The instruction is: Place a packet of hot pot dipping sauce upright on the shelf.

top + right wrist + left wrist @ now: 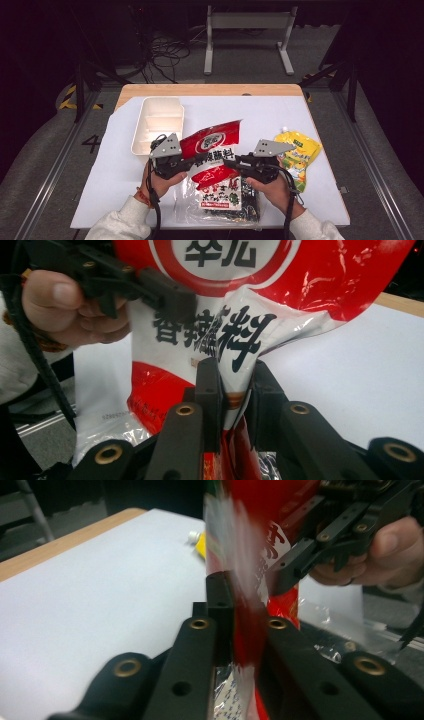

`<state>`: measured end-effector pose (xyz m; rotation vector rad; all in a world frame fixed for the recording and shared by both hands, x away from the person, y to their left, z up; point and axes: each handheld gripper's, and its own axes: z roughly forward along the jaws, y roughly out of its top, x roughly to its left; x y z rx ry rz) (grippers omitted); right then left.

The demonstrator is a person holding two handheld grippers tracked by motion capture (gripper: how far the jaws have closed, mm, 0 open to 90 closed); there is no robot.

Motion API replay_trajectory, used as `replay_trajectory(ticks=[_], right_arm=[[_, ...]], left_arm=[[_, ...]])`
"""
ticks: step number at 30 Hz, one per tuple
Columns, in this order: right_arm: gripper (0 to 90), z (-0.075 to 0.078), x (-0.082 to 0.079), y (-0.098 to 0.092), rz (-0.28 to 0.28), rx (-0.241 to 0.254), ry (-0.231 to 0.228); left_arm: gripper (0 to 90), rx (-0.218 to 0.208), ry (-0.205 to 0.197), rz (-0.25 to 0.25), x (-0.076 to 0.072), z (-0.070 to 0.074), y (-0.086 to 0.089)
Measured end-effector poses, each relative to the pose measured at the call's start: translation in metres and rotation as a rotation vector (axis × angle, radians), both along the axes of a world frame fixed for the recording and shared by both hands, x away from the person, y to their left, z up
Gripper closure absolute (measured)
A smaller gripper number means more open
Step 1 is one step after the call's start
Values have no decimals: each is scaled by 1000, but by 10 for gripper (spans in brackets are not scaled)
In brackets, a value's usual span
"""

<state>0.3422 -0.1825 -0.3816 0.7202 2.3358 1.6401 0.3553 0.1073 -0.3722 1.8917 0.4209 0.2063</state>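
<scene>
Red-and-white glossy plastic seasoning pouch with black characters (212, 150) is held up off the white table sheet (240, 110), between the two handheld grippers, near the front middle of the table. Left gripper (192, 162) pinches the pouch's left edge; in the left gripper view its black jaws are pressed together on the crinkled film (240, 630), blurred there. Right gripper (234, 164) pinches the pouch's right edge; in the right gripper view its jaws clamp a fold of the white printed band (232, 385), with the other gripper gripping the far edge at upper left. Person's left hand (162, 182) and right hand (272, 187) hold the gripper bodies, cream sleeves coming in from the bottom. Beneath the raised pouch lies a clear plastic bag of dark seaweed with a white and red label (225, 200), flat on the sheet at the front edge. Just right of the right gripper lies a yellow spouted drink pouch (300, 150). Left and behind, a cream two-compartment plastic tray (142, 125) sits on the sheet, near the left gripper's grey plate. Sheet covers a light wooden tabletop (210, 90).
</scene>
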Motion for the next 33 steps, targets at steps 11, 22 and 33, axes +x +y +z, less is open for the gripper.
replay_trajectory(ticks=[11,22,33], right_arm=[[600,-1,-5,-6,-29,-34,8],[458,0,-18,-47,-104,-43,21],[387,-11,-39,-76,-202,-162,5]], left_arm=[[900,29,-45,29,6,13,10],[900,59,-95,80,24,41,39],[900,80,-121,141,51,60,73]])
